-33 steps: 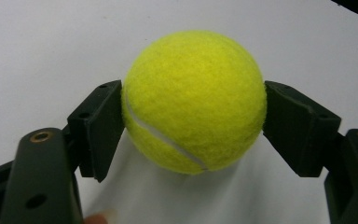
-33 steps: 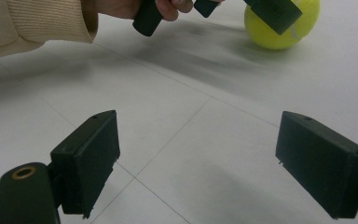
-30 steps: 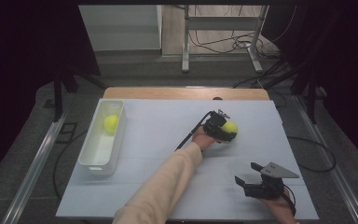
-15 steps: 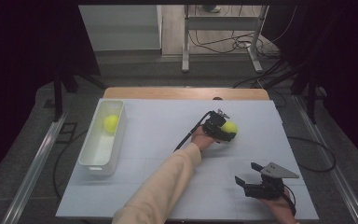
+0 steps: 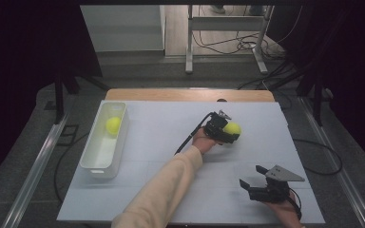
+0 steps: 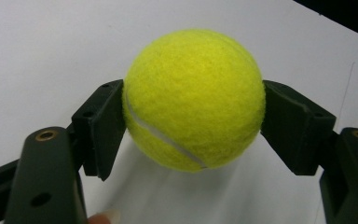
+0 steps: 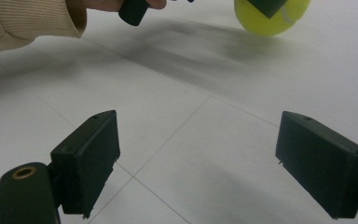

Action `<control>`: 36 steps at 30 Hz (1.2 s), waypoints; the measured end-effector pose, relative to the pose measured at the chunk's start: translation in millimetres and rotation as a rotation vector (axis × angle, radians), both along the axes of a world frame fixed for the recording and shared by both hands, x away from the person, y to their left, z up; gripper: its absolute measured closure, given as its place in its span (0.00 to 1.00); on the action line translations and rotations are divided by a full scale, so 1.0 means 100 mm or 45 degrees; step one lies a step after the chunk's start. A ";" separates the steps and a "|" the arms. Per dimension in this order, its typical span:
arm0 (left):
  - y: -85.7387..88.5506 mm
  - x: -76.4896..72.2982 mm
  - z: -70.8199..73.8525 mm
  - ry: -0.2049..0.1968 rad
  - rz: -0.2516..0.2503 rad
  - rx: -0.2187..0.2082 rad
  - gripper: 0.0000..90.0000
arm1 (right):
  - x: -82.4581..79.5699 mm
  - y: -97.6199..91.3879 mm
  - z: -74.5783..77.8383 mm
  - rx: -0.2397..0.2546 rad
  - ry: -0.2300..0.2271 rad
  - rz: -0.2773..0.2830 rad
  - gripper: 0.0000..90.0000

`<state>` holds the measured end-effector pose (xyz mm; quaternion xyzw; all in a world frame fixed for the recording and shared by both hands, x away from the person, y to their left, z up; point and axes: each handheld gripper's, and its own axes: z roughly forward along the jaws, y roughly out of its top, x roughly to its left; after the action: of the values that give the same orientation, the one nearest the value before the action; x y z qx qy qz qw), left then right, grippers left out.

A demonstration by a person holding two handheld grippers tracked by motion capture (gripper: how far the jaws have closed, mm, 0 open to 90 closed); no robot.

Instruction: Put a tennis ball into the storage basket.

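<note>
Two fuzzy yellow tennis balls show: your left gripper point(image 5: 224, 133), right of centre, has its jaws pressed against one tennis ball point(image 6: 195, 99); the other point(image 5: 113, 124) sits in the white plastic bin point(image 5: 95, 161) at left. Your right gripper point(image 5: 255, 183), lower right, gapes wide, holding nothing.

A white-covered bench point(image 5: 161, 142) carries a white tray point(image 5: 105, 142) near its left edge and a yellow tennis ball point(image 5: 232, 128) toward the far right.
</note>
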<state>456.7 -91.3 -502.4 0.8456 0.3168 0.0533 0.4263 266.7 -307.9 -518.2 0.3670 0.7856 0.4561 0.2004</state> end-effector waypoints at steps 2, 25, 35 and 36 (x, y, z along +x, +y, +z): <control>0.03 -0.01 0.02 -0.005 0.001 -0.004 0.30 | 0.00 0.00 0.00 -0.002 0.001 0.002 0.16; 0.31 -0.20 0.15 -0.042 0.015 -0.046 0.30 | 0.00 0.01 0.00 -0.018 -0.007 -0.001 0.16; 0.46 -0.27 0.20 -0.044 0.031 -0.071 0.30 | 0.00 0.02 0.00 -0.025 -0.009 -0.004 0.16; 0.48 -0.27 0.21 -0.051 0.030 -0.070 0.30 | 0.00 0.02 0.00 -0.026 -0.009 -0.005 0.16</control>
<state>429.3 -43.7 -481.0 0.8285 0.3195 0.0665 0.4550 266.5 -305.7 -518.2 0.3649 0.7888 0.4489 0.2077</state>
